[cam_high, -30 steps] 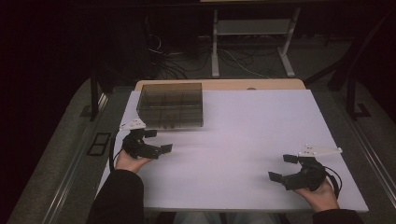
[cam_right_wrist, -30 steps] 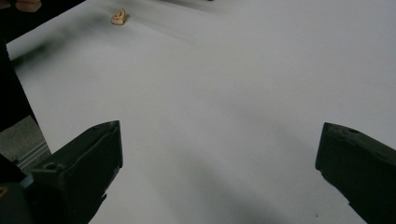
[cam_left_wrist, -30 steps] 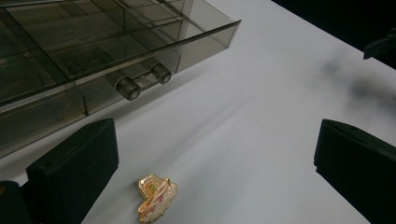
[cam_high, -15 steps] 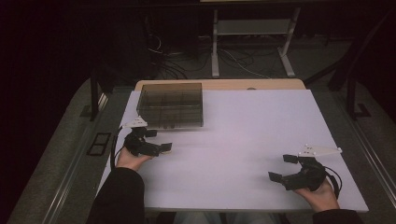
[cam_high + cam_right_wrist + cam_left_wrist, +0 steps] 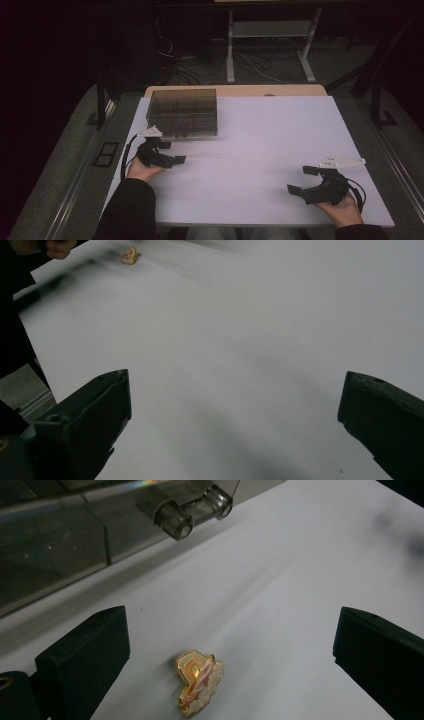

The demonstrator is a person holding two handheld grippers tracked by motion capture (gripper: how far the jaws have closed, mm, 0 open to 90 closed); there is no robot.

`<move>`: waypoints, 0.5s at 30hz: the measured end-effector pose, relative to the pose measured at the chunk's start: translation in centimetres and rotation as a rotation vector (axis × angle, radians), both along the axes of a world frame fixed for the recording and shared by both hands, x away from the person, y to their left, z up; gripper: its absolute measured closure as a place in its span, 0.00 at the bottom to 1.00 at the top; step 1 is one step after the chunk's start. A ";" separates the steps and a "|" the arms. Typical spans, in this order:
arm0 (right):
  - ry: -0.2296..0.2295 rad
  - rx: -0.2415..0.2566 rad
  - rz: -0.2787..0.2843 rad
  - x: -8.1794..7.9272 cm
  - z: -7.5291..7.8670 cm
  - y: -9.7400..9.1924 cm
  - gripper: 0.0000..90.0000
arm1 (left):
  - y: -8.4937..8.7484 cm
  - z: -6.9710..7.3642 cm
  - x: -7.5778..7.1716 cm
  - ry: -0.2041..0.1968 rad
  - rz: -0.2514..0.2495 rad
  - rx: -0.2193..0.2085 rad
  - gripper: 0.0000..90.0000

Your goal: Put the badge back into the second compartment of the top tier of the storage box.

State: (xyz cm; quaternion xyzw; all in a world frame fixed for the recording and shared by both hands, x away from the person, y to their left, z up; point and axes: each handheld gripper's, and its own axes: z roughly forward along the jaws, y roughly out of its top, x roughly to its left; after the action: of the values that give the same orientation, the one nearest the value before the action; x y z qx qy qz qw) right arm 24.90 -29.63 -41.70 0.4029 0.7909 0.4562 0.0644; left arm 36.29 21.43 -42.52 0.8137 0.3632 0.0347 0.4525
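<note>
Parted black jaws over white table [image 5: 260,365]

One gold pin badge [image 5: 200,689] lies on the worktop [image 5: 270,140]. One clear compartment box [image 5: 183,113] sits at the far left. Two grippers: left gripper [image 5: 172,153], right gripper [image 5: 301,180].

High overhead, two low tool views

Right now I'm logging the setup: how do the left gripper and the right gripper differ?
The left gripper sits by the smoky clear plastic compartment box, with a small gold enamel pin lying between its jaws; the right gripper sits far from both, over bare white table. Both are open, hand-held.
</note>
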 end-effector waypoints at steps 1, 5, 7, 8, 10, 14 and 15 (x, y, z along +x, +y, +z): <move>0.001 -0.001 0.001 0.0 0.0 0.0 0.00 | 0.0 -0.1 0.0 0.004 -0.001 -0.001 0.01; 0.005 0.000 0.000 -0.1 0.0 0.0 0.00 | 0.0 -0.6 0.2 0.019 -0.013 0.013 0.02; 0.005 -0.001 0.001 -0.1 0.0 0.0 0.00 | 0.0 -0.7 0.3 0.023 -0.016 0.020 0.02; 0.005 -0.001 0.001 -0.1 0.0 0.0 0.00 | 0.0 -0.7 0.4 0.024 -0.018 0.020 0.02; 0.001 -0.003 0.004 0.0 0.0 0.1 0.00 | 0.1 -0.8 0.4 0.029 -0.018 0.019 0.04; -0.002 -0.003 0.005 0.0 0.0 0.1 0.00 | 0.2 -1.0 0.6 0.032 -0.026 0.030 0.08; -0.002 -0.003 0.005 0.0 0.0 0.1 0.00 | 0.3 -1.1 0.6 0.031 -0.028 0.032 0.09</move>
State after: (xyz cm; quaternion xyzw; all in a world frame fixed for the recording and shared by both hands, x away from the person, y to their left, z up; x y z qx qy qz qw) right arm 24.86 -29.56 -41.74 0.4003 0.7925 0.4555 0.0644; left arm 36.91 21.75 -43.62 0.8263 0.3582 0.0218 0.4342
